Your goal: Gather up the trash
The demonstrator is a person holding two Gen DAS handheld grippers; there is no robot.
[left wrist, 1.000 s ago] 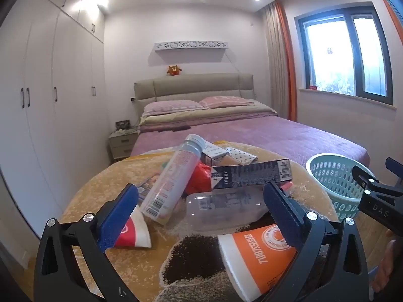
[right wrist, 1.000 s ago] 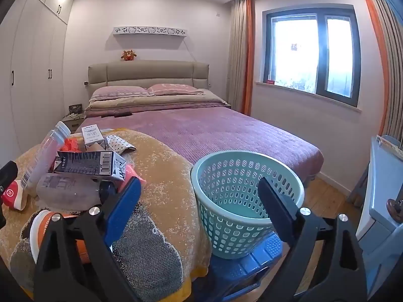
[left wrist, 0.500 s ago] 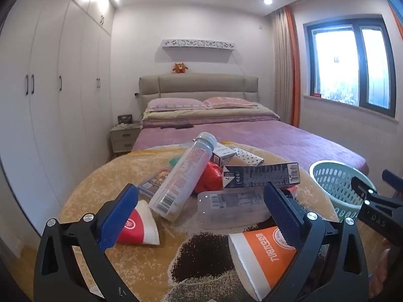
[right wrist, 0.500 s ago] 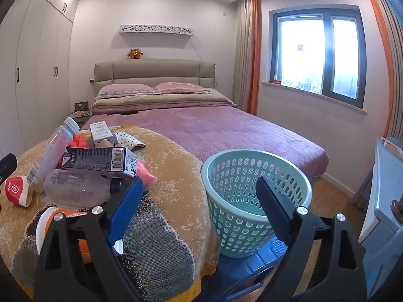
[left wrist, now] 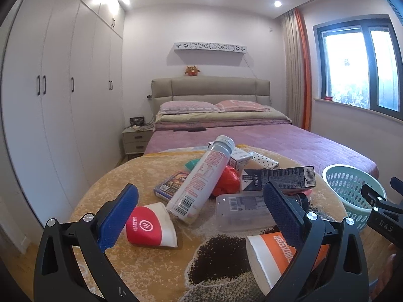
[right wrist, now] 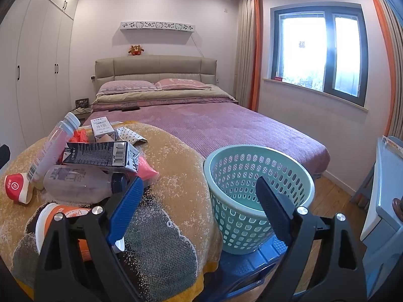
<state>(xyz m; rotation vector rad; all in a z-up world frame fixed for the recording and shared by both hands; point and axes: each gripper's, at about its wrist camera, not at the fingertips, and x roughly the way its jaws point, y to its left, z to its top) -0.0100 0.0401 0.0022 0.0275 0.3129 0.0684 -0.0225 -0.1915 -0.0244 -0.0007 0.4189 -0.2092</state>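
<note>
The trash sits heaped on the worktop [left wrist: 121,176], beside the basket [right wrist: 259,201]: a red cup [left wrist: 151,229], an orange cup [left wrist: 272,259], a tall bottle [left wrist: 201,178], a clear bottle [left wrist: 241,211] and a dark carton [left wrist: 279,182]. All look empty, light and easily crushed, so a gentle pinch across the body would suit. Left gripper [left wrist: 199,216] and right gripper [right wrist: 199,209] hold nothing, jaws apart; only barcodes, unreadable Chinese print and "DAS" on the right gripper are legible.

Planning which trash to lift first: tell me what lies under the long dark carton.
The dark carton rests on a clear plastic bottle and a pink wrapper. Red plastic shows behind it; anything beneath its middle is hidden.
</note>
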